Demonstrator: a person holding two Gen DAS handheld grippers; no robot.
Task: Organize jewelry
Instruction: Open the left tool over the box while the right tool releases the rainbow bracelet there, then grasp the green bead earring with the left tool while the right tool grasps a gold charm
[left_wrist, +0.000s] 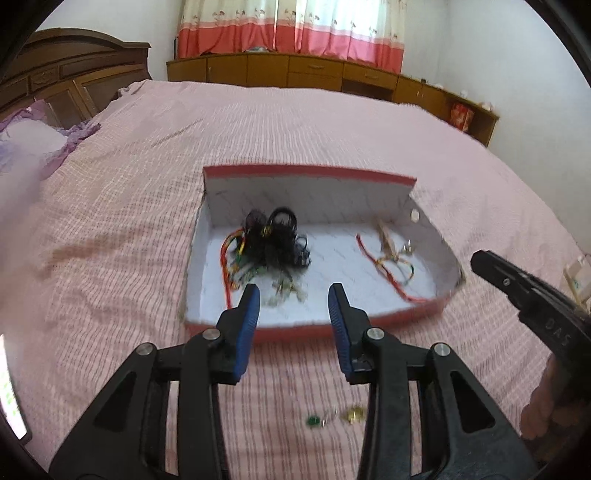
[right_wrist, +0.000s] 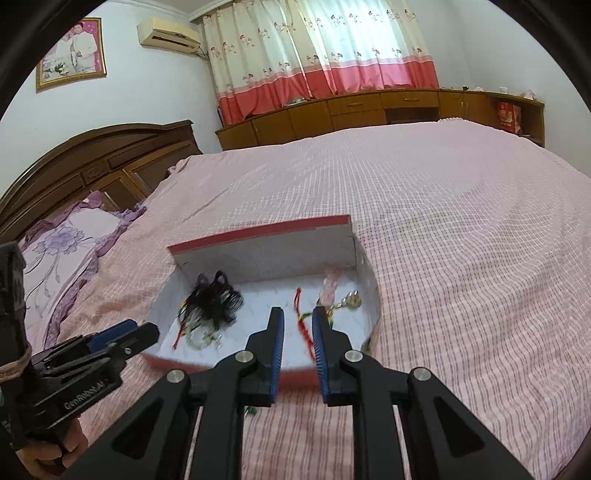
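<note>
"GenRobot.AI" lettering on left claw (right_wrist: 125, 338)

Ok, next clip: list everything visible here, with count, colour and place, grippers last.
box: one, red outside, white inside, lid up, on the bed
dark tangle: one heap, black cords with red, yellow and green strands, box's left half
red cord: one, red with multicoloured knot, box's right half
gold pieces: a few, blurred, box's far right
small trinkets: about three, green, silver, gold, on the bedspread in front of the box
bedspread: one, pink
pillow: one, purple floral, by the headboard
left gripper: open, empty, over the box's front edge
right gripper: open, empty, at the red cord
</note>
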